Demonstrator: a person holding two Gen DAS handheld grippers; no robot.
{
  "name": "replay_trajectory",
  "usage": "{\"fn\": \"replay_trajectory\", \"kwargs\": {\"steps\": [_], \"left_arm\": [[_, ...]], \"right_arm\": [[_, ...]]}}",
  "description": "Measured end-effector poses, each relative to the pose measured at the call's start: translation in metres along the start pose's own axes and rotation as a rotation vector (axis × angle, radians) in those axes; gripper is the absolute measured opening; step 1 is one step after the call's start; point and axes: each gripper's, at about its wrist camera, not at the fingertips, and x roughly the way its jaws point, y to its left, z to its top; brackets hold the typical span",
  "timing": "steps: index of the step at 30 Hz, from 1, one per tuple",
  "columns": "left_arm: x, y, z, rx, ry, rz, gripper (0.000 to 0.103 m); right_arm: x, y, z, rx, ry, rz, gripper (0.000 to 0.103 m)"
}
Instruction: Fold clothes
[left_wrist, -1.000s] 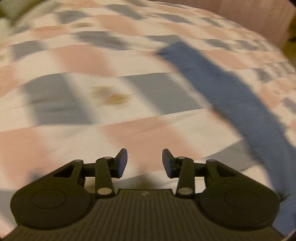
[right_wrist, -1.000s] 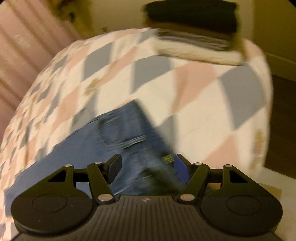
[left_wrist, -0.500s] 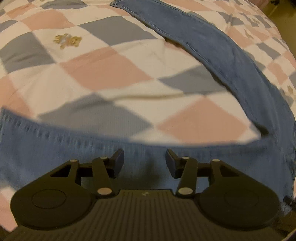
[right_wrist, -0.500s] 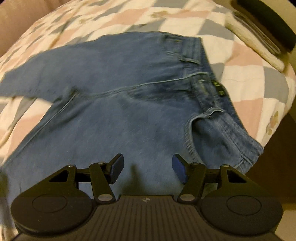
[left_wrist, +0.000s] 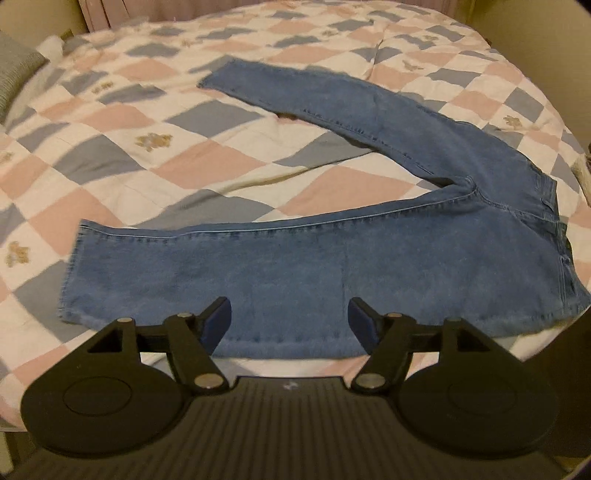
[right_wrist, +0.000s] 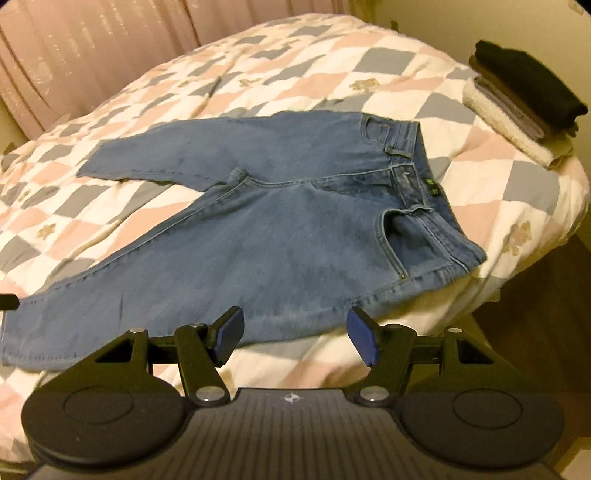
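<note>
Left gripper (left_wrist: 290, 320): jaws wide apart, nothing between them, held above the near edge of the bed. Directly ahead of the fingertips lies the near leg of the jeans (left_wrist: 332, 266), running across the view, hem out to the gripper's left, waistband off to its right. The far leg angles away ahead and to the left, so the two legs spread in a V with bare quilt (left_wrist: 207, 162) between them.

Right gripper (right_wrist: 293, 334): jaws also wide apart, empty, hovering over the bed's edge. Jeans (right_wrist: 280, 236) lie flat just ahead of it; the hip and front pocket sit ahead and slightly right, waistband beyond that to the right, one leg trailing off to the left, the other stretching away ahead-left. Neither gripper touches the denim.

Further out from the right gripper, far right on the checked quilt (right_wrist: 480, 206), a stack of folded clothes (right_wrist: 521, 99) sits well apart from the jeans, dark piece on top, pale fluffy one at the bottom. Pink curtain (right_wrist: 92, 55) behind the bed, far left. Dark floor (right_wrist: 532, 317) to the right of the bed.
</note>
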Motion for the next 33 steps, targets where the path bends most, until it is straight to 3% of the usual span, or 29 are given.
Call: {"fn": "replay_trajectory", "kwargs": {"steps": [12, 33], "left_arm": [[-0.071, 0.02, -0.047, 0.023, -0.044, -0.011, 0.07], [-0.143, 0.11, -0.142, 0.127, -0.099, -0.058, 0.071]], "right_arm": [[-0.068, 0.006, -0.045, 0.027, -0.036, -0.007, 0.067], [-0.161, 0.081, -0.166, 0.1, -0.125, -0.057, 0.07]]}}
